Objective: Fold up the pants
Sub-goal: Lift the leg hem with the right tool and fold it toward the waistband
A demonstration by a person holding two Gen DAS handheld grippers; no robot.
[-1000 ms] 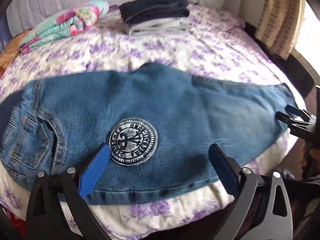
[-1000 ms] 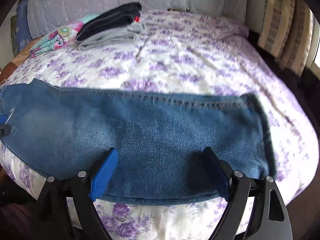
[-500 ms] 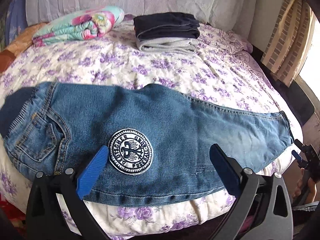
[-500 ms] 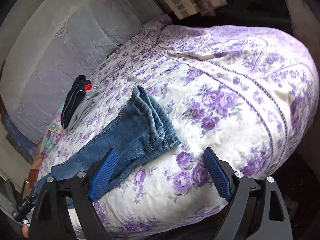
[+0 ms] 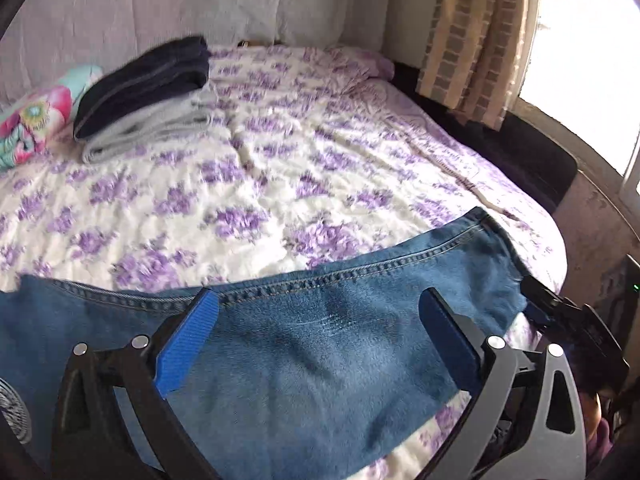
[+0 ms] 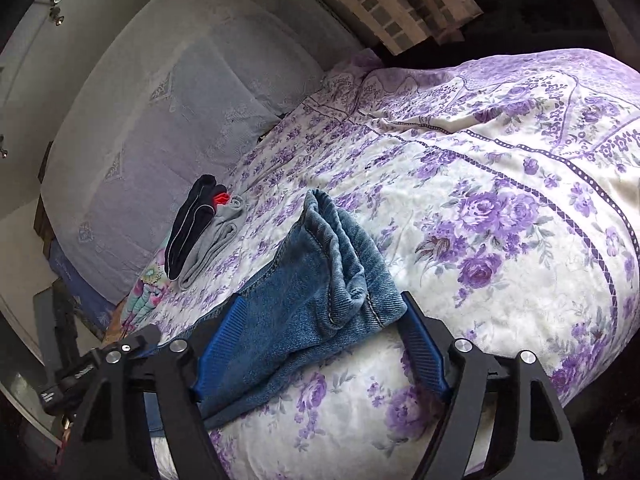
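Left wrist view: close above the jeans, angled down, facing across the bed toward the headboard wall. Right wrist view: rolled, low at the bed's edge beside the hem. Shared: jeans, folded clothes stack, curtain.

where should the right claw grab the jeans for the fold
Grip the jeans at the bunched leg hems, coming in level from the bed's near edge. The stacked cuffs stick out there, already between the closing right claw pads, so both legs lift together.
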